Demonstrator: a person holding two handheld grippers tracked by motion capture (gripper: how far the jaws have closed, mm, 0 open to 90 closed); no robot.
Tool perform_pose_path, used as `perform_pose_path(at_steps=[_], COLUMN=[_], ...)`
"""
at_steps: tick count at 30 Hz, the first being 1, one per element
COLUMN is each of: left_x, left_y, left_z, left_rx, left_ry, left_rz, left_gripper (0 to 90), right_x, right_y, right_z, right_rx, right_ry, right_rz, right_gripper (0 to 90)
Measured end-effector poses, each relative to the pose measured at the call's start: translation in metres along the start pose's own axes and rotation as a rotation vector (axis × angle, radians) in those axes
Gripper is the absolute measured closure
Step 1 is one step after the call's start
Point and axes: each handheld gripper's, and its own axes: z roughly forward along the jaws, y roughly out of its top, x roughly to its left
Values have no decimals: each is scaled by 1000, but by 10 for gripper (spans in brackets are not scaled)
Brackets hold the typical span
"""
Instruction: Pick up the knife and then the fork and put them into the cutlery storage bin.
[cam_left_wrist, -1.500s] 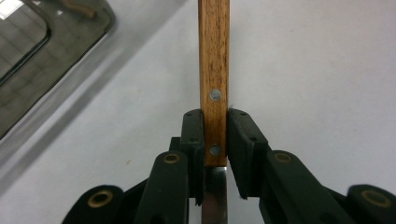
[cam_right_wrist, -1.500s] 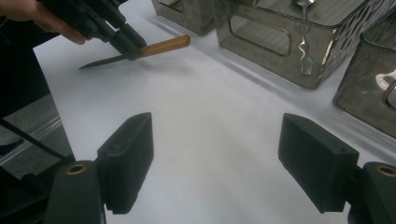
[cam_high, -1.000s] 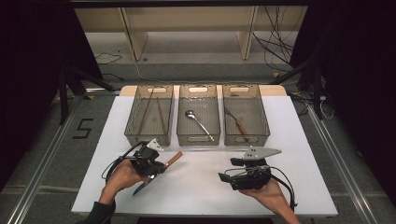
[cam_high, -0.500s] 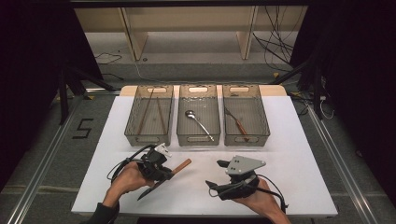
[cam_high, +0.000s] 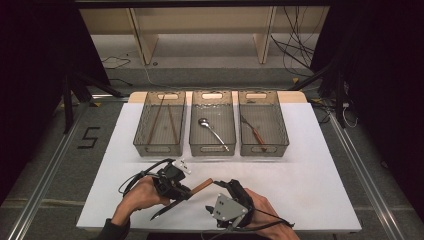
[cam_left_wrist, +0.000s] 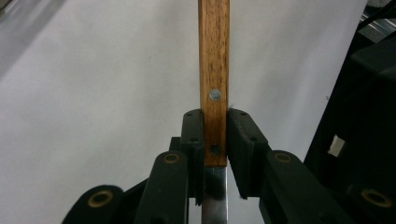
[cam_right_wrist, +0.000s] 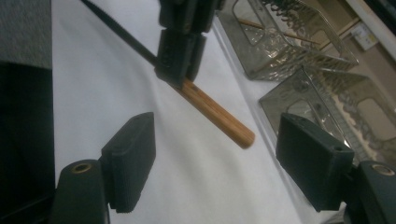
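3 mesh bins (cam_high: 159, 146) on white table (cam_high: 320, 170), chopsticks (cam_high: 156, 120), spoon (cam_high: 212, 132), fork (cam_high: 254, 132)

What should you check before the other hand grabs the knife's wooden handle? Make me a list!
1. Left gripper shut on the knife: ok, its jaws pinch the handle where it meets the blade.
2. Free handle end sticking out toward the right gripper: ok, seen in the right gripper view.
3. Right gripper's jaws wide enough for the handle: ok, they have just closed a little but stand well apart with nothing between them.
4. Handle lined up between those jaws: not ok, it sits above and ahead of them.
5. Knife lifted off the white table: cannot tell.
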Motion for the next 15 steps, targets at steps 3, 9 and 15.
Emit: perform_pose_path(at_steps=[3, 9, 15], left_x=[-3, -9, -15], left_y=[1, 4, 6], left_z=[0, -1, -2], left_rx=[2, 7, 15], left_ry=[-5, -16, -30], left_rz=[8, 22, 40], left_gripper=[763, 763, 763], right_x=[9, 23, 33], right_y=[2, 1, 2], right_z=[5, 16, 24], right_rx=[23, 64, 88], right_ry=[-39, -136, -192], right_rz=[-90, -263, -367], right_gripper=[303, 350, 434])
